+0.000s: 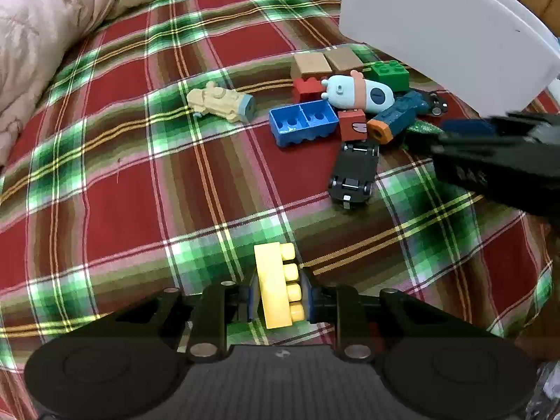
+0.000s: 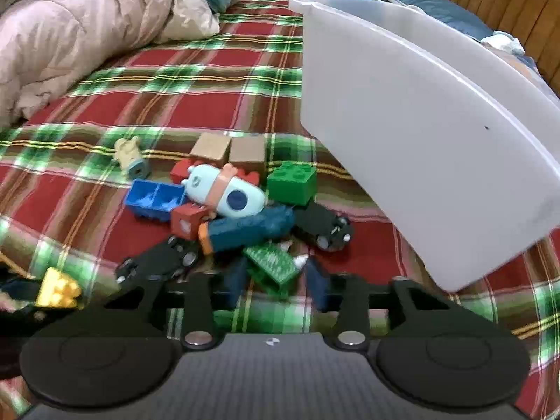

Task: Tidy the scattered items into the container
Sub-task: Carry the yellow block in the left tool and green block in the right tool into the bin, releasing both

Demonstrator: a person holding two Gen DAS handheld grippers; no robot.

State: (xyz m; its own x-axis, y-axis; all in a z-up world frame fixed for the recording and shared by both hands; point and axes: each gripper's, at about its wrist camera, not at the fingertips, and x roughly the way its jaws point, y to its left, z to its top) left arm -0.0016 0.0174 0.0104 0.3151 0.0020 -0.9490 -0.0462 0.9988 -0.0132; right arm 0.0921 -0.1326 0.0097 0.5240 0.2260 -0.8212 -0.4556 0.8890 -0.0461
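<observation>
Yellow brick (image 1: 278, 285) clamped between left hand-held gripper (image 1: 280, 301) fingers.

The bed cover (image 1: 122, 182) is a plaid of red, green and white with thin yellow lines. The container (image 2: 420, 133) is plain white. At 6 o'clock in the left wrist view is a yellow brick (image 1: 276, 283). In the pile – a blue brick (image 1: 302, 122), a green brick (image 1: 390, 75), a pale blue rocket (image 1: 357, 92) with a dark blue window, a black car (image 1: 353, 175). The quilt (image 1: 42, 35) is pale pink.
</observation>
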